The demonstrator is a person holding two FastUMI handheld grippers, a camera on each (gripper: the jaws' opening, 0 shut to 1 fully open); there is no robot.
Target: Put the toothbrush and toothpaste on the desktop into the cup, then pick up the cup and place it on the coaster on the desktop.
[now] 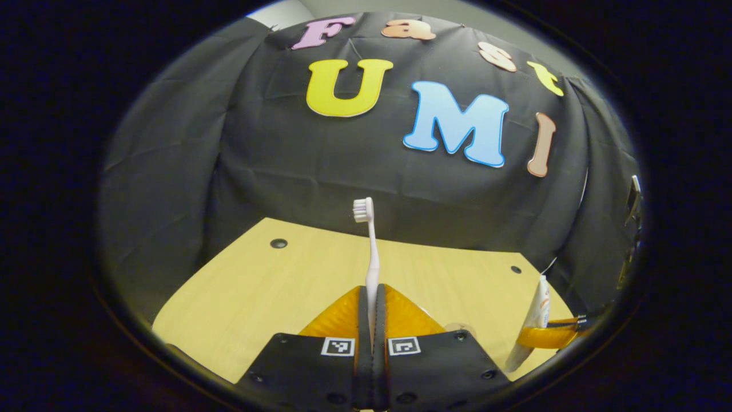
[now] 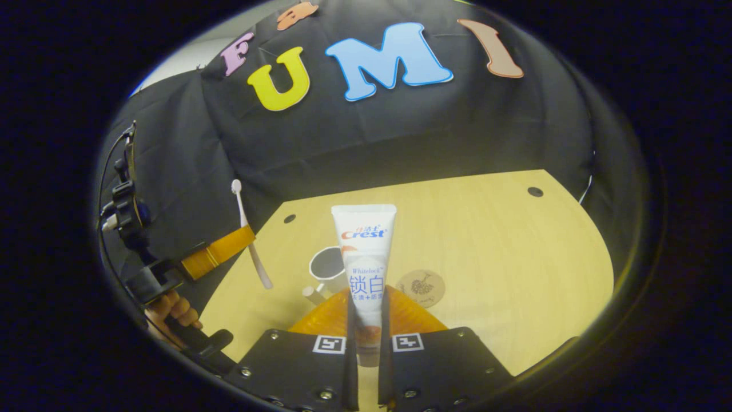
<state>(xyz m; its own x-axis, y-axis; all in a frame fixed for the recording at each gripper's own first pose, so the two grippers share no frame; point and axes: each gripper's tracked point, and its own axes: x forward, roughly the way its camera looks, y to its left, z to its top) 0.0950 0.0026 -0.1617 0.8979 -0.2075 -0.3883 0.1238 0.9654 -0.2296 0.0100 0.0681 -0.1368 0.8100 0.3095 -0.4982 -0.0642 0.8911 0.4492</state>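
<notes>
A pale pink toothbrush [image 1: 372,257] stands upright, bristles up, with my left gripper [image 1: 372,312] shut on its handle above the wooden desktop [image 1: 257,292]. In the right gripper view, my right gripper [image 2: 366,323] is shut on a white toothpaste tube [image 2: 366,252], held upright with its flat end up. Behind the tube a white cup [image 2: 327,266] with a dark inside stands on the desktop, its handle toward me. A round brown coaster [image 2: 420,288] lies just right of it. The left gripper [image 2: 220,252] with the toothbrush [image 2: 249,240] hovers left of the cup.
The desktop [image 2: 514,257] has small dark holes [image 2: 535,191] near its far corners and ends at the black cloth wall. A hand [image 2: 171,309] holds the left gripper's handle at the left. In the left gripper view, the right gripper [image 1: 549,336] with the tube [image 1: 537,309] is at the right edge.
</notes>
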